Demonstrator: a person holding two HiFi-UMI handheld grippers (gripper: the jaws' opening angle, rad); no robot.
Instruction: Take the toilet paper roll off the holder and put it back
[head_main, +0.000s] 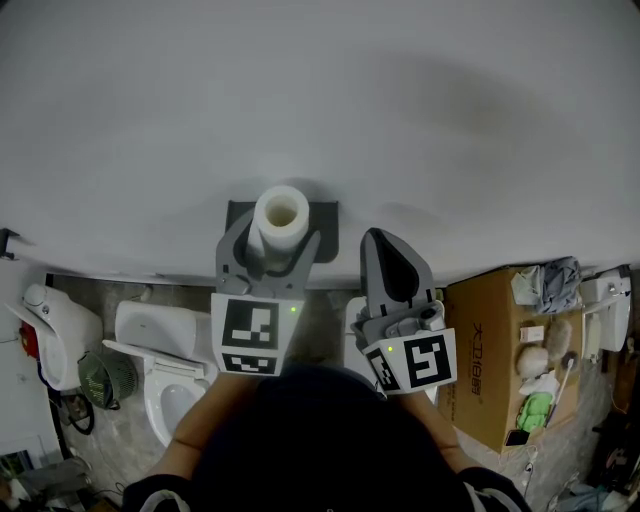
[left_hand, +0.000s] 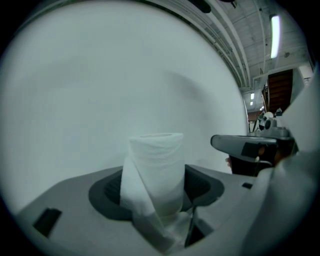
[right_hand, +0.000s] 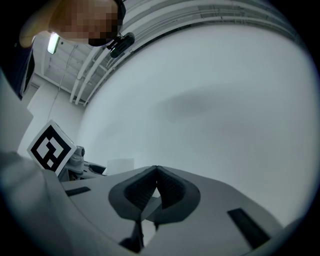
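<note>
left gripper (head_main: 272, 248) pinches the roll (head_main: 281, 218) right in front of the holder (head_main: 326, 214); right gripper (head_main: 380, 245) is pressed together with nothing in it.
in the head view the roll is at centre frame, standing on end between the left jaws. its core hole faces the camera and a loose sheet trails down between the jaws. the holder is the dark plate on the white wall (head_main: 300, 100) just behind it; whether the roll is seated on it i cannot tell. the right gripper is just right of the roll, its tip close to the wall. a toilet (head_main: 170, 380) and a small fan (head_main: 105, 378) are at lower left. a cardboard box (head_main: 480, 350) with odds and ends on top is at right.
</note>
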